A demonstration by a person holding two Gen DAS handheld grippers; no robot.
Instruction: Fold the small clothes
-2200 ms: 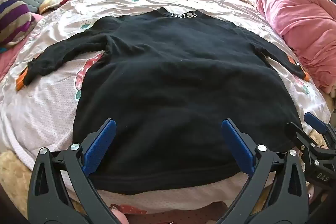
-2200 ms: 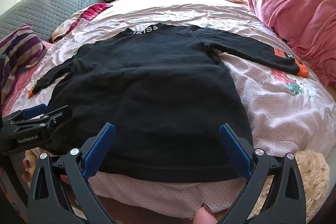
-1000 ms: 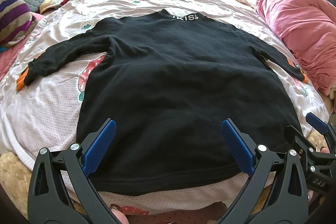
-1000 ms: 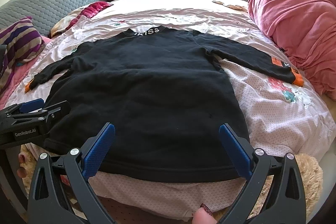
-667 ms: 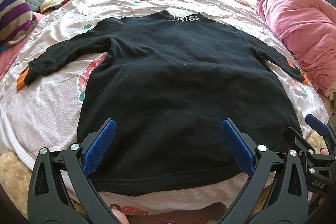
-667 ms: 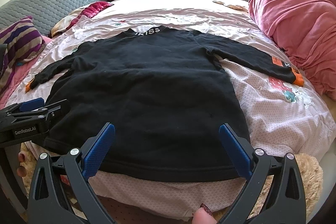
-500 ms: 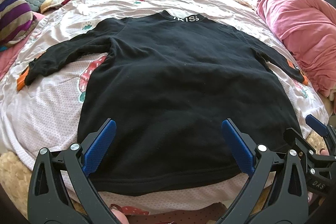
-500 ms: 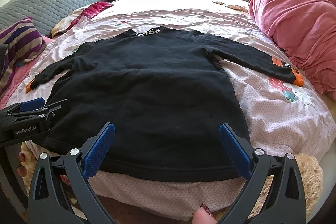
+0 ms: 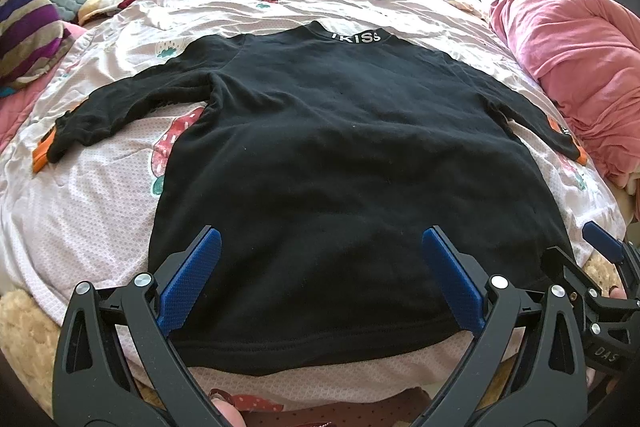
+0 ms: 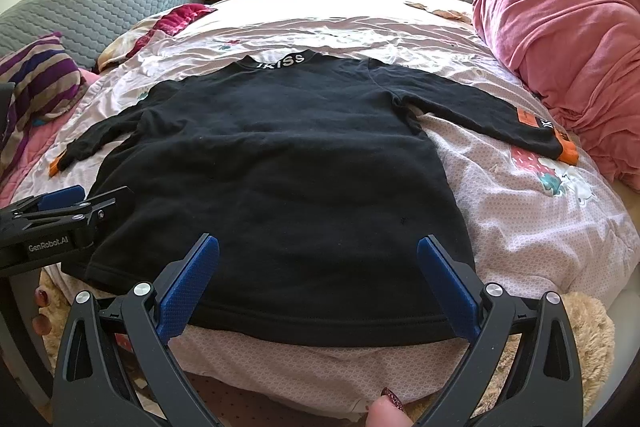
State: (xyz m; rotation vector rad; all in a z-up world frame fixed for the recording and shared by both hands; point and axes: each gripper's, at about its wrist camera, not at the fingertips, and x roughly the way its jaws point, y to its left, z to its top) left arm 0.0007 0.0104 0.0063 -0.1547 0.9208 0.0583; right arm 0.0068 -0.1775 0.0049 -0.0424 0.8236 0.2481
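Both grippers have their jaws spread wide, nothing in either one. The left gripper (image 9: pixel 320 267) and right gripper (image 10: pixel 318 267) both hover low over the near hem of one black sweatshirt (image 9: pixel 340 155), side by side, pointing up the bed. Two blue pads per gripper, so four total.

The sweatshirt lies flat and face-down-ish on the pink strawberry-print sheet (image 9: pixel 80 211), collar at the far end, two sleeves out sideways, each with an orange cuff (image 10: pixel 568 151). Hem sits just short of the bed's near edge. Bare sheet on both sides of the body. A heaped pink duvet (image 10: pixel 568 47) crowds the right cuff; one striped pillow (image 9: pixel 28 27) is off left.
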